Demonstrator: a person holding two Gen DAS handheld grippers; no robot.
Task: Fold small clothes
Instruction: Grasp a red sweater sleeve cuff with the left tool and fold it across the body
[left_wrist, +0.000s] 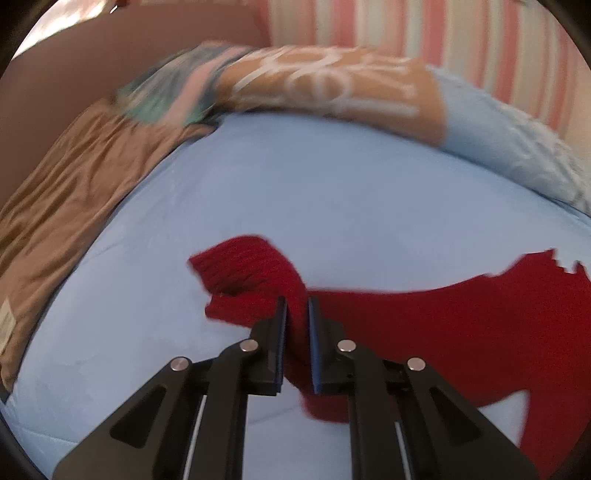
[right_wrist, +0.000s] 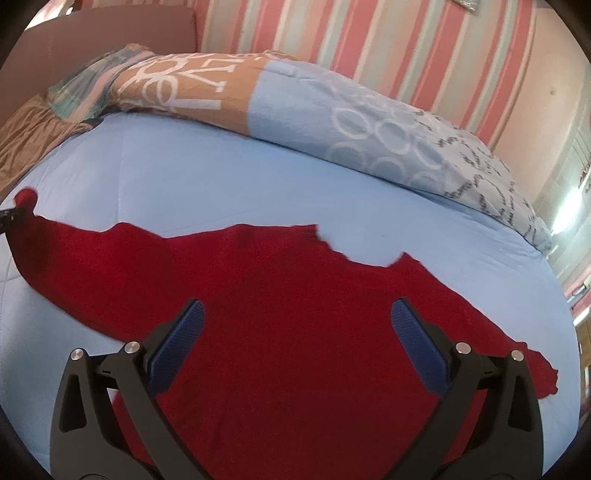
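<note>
Pale blue bedsheet (right_wrist: 184, 173) under striped wall (right_wrist: 369, 48), bearing a red knitted sweater (right_wrist: 295, 295) spread flat. Left gripper (left_wrist: 296, 306) clamped on its ribbed sleeve cuff; right gripper (right_wrist: 297, 314) spread wide above the body.

The left wrist view is taken low and close over the light blue sheet (left_wrist: 332, 192), looking forward between the fingers of the left gripper (left_wrist: 296, 301), with the ribbed sleeve of the red sweater (left_wrist: 424, 325) filling the near field. The right wrist view is set a little higher and further right, faced the same way along the right gripper (right_wrist: 297, 306), the sweater (right_wrist: 295, 295) spread beneath. Shared by both views are the sheet, the folded patterned blanket (left_wrist: 332, 85) at the far side, and the striped wall (right_wrist: 351, 48) beyond.
</note>
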